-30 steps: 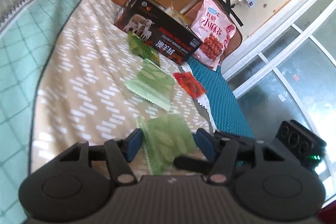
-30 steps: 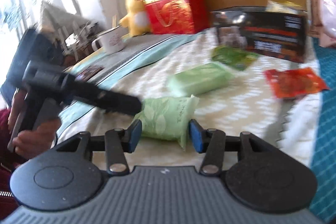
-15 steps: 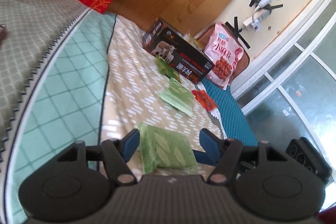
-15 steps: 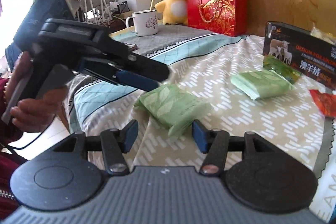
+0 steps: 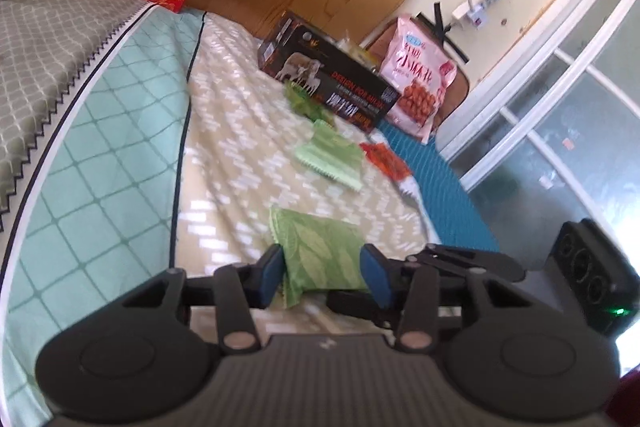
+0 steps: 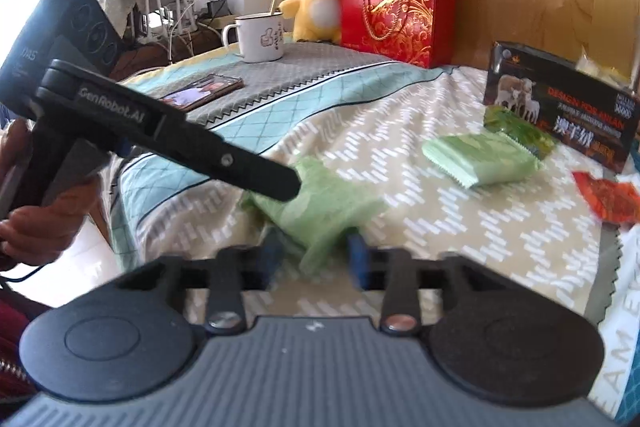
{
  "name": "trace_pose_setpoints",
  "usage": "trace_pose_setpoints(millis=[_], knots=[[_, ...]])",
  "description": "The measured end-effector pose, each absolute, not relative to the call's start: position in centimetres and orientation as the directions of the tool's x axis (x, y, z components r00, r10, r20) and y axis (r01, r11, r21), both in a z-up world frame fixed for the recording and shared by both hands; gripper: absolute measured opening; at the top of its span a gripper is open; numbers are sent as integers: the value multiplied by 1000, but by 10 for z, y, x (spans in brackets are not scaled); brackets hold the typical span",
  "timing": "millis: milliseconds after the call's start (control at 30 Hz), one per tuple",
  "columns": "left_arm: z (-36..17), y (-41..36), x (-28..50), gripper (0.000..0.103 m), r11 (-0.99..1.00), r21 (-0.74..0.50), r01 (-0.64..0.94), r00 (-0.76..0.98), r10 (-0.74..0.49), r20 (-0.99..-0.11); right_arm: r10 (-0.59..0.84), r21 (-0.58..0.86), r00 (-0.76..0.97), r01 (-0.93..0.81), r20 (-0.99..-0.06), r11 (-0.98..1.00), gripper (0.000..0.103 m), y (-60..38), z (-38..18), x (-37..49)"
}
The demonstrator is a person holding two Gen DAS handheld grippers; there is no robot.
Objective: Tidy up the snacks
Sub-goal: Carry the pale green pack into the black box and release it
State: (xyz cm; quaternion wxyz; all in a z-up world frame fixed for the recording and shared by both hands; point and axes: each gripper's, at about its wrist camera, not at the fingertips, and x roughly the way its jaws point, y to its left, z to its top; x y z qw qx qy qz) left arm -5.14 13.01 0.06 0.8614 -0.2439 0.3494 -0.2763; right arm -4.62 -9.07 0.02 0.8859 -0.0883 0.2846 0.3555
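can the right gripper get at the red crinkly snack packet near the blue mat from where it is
Probably yes. The right gripper sits around a green leaf-print packet, but the bedspread toward the red snack packet lies bare.

Three green packets (image 5: 320, 255), one red packet (image 5: 384, 159).

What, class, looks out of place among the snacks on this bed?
Three packets lie loose before the black box, unsorted. Oddly, both the left gripper and right gripper flank one green leaf-print packet.
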Motion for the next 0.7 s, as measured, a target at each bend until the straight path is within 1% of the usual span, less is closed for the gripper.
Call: trace_pose_setpoints(millis=[133, 400, 500, 567, 700], knots=[[29, 133, -40, 42, 708, -608, 360, 626, -666, -405, 599, 59, 615, -671, -513, 739, 34, -97, 17, -35], [104, 84, 39, 42, 749, -446, 490, 674, -650, -352, 534, -16, 762, -579, -365, 815, 34, -124, 61, 23], [123, 59, 82, 42, 762, -390, 516, 691, -640, -335, 506, -3, 793, -539, -341, 842, 34, -144, 79, 64], [127, 47, 112, 42, 767, -386, 512, 696, -634, -336, 487, 3, 806, -516, -336, 857, 34, -156, 86, 92], [117, 31, 170, 42, 783, -402, 475, 700, -613, -366, 473, 47, 804, -490, -361, 870, 34, -174, 83, 148]])
